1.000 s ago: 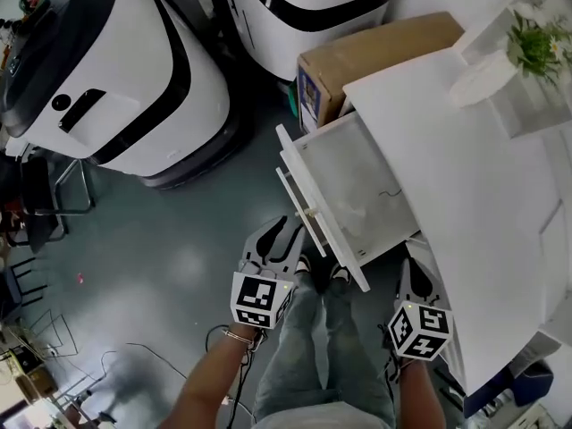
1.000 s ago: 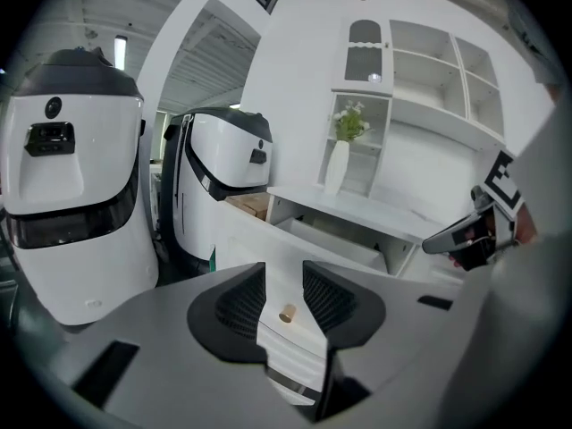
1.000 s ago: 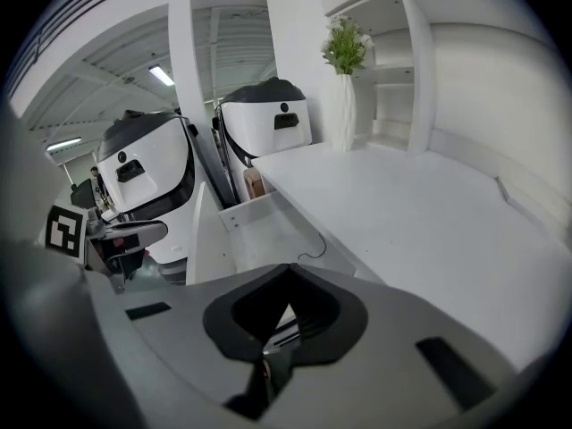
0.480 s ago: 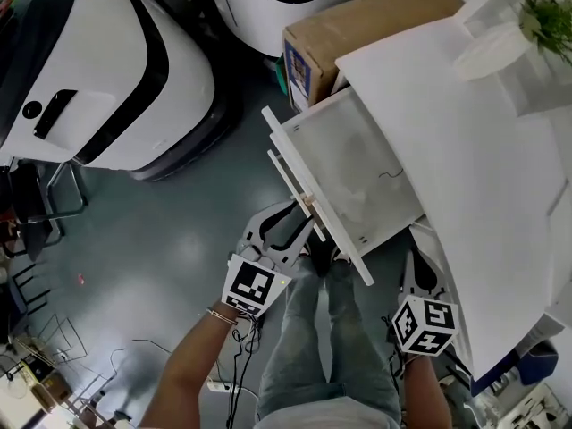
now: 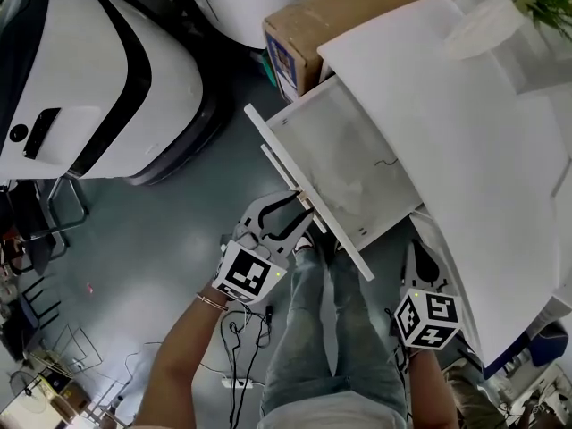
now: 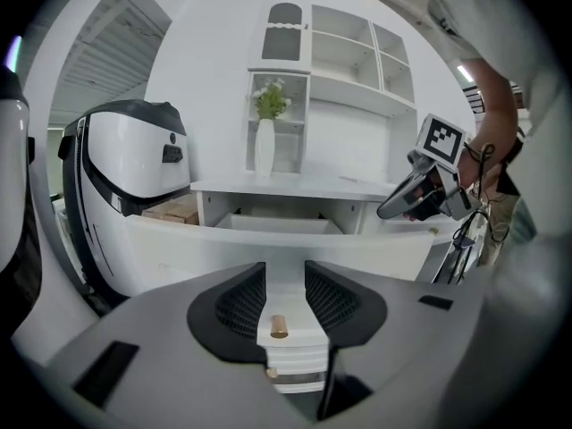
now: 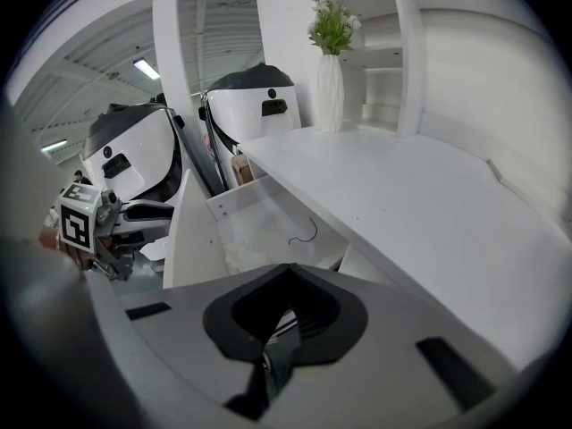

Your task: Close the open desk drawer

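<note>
The white desk drawer [image 5: 344,150] stands pulled out from under the desk top [image 5: 465,132], its front panel [image 5: 295,186] toward me. My left gripper [image 5: 298,219] is at that front panel. In the left gripper view its jaws straddle the white handle with a brass post [image 6: 279,326]. They are opening, and the pads [image 6: 239,300] do not visibly press on it. My right gripper [image 5: 417,250] hangs to the right of the drawer under the desk edge, tips together, holding nothing. A thin dark wire [image 7: 307,232] lies in the drawer.
A cardboard box [image 5: 340,16] stands behind the drawer. Large white machines [image 5: 89,88] fill the left. A white vase with a plant [image 5: 487,29] stands on the desk. My legs [image 5: 331,329] are below the drawer front, and cables [image 5: 241,329] lie on the floor.
My left gripper has moved up to the drawer front and rolled, so its jaws now sit around the handle. The right gripper has stayed put.
</note>
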The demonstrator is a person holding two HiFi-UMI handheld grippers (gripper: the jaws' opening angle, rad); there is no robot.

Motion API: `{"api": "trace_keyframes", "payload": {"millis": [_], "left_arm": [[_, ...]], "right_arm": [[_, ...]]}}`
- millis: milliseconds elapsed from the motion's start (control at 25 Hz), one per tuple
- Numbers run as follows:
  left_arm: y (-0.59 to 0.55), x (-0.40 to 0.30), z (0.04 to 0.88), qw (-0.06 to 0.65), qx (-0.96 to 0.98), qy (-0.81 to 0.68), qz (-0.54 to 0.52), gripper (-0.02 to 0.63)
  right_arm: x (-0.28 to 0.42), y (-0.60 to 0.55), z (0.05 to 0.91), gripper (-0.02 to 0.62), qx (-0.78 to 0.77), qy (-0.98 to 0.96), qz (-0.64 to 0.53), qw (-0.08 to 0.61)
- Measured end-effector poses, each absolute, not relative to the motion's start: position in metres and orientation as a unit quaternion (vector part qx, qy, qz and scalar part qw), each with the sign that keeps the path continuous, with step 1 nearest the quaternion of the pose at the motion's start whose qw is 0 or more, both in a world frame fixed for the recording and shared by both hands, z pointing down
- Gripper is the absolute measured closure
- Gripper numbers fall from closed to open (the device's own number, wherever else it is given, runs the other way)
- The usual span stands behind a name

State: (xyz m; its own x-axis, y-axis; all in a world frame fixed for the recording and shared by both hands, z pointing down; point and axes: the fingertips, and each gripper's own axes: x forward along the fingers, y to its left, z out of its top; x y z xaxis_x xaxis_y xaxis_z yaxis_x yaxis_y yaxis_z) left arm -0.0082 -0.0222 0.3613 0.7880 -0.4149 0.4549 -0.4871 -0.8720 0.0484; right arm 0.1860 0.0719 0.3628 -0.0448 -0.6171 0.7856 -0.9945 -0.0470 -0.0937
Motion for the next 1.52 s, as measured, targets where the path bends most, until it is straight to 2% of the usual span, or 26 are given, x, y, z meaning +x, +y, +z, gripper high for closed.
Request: {"api": "trace_keyframes", "payload": {"millis": [1520], "left_arm": [[-0.043, 0.025, 0.364, 0.093, 0.942, -0.209, 0.245, 0.462]], "right_arm": [[0.214, 0.113, 0.350, 0.589, 0.684, -0.586, 0.370, 0.227]]}}
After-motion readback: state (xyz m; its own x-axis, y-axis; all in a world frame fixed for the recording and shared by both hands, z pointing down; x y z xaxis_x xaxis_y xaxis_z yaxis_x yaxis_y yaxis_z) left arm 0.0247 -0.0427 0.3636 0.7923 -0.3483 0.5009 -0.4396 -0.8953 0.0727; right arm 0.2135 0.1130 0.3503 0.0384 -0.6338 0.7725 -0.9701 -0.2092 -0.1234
